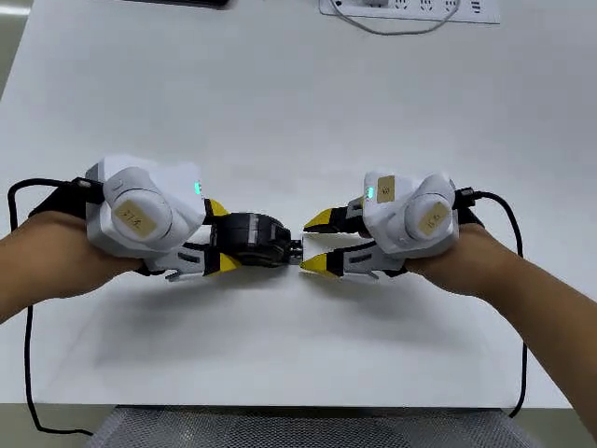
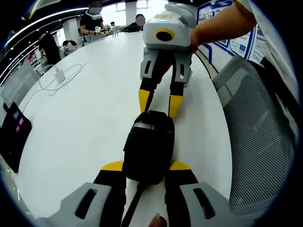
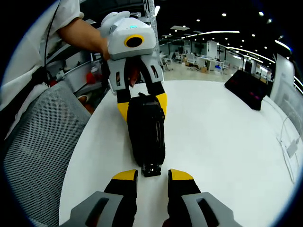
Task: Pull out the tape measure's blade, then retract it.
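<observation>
A black tape measure [image 1: 250,239] lies on the white table [image 1: 298,112], with my left gripper [image 1: 221,236] shut on its case from the left. In the left gripper view the case [image 2: 149,142] sits between the yellow fingertips [image 2: 112,166]. The blade's end tab [image 3: 151,169] sticks out of the case [image 3: 146,130] toward my right gripper [image 3: 154,176]. That gripper [image 1: 315,243] is open, its yellow tips on either side of the tab [image 1: 297,250] without touching it. No blade length is drawn out. Each gripper faces the other: right [image 2: 160,104], left [image 3: 142,106].
A white power strip [image 1: 410,7] with a looped cord lies at the table's far edge. A dark flat device [image 2: 14,132] rests farther along the table. A grey mesh chair [image 1: 308,431] stands at the near edge. Black cables [image 1: 519,280] trail from both grippers.
</observation>
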`<state>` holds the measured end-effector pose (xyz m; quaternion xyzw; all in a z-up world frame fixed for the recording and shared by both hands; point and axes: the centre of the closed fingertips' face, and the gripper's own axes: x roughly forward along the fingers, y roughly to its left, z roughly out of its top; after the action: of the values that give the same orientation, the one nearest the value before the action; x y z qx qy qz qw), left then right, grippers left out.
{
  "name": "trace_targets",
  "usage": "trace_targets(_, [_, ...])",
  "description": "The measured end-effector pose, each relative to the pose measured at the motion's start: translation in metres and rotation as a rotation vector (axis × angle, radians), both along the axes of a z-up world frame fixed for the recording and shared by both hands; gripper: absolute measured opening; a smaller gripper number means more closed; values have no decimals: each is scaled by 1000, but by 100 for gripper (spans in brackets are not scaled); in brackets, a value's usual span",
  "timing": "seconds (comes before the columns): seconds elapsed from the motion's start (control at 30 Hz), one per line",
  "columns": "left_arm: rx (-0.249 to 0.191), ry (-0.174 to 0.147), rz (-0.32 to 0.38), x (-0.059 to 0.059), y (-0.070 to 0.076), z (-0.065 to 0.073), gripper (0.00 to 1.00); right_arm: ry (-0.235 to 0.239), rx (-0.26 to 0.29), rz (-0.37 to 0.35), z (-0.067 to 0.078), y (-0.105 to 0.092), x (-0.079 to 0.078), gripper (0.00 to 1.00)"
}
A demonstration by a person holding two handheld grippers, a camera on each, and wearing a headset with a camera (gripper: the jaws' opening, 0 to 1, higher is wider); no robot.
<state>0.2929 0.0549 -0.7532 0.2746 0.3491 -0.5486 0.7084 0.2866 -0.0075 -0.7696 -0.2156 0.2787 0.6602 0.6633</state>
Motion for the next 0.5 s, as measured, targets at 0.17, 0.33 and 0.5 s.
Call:
trace_targets(0.17, [-1,-1,-3,0,0,0,26,-6,2,15,-2,4,1,18])
trace_targets(0.33, [-3,-1,-4,0,0,0,26,-8,-1,29,-3,7,0,15])
trace_targets(0.5, [-4,-1,-6,0,0,0,26,-11,-3,40,-5,9,-1,14])
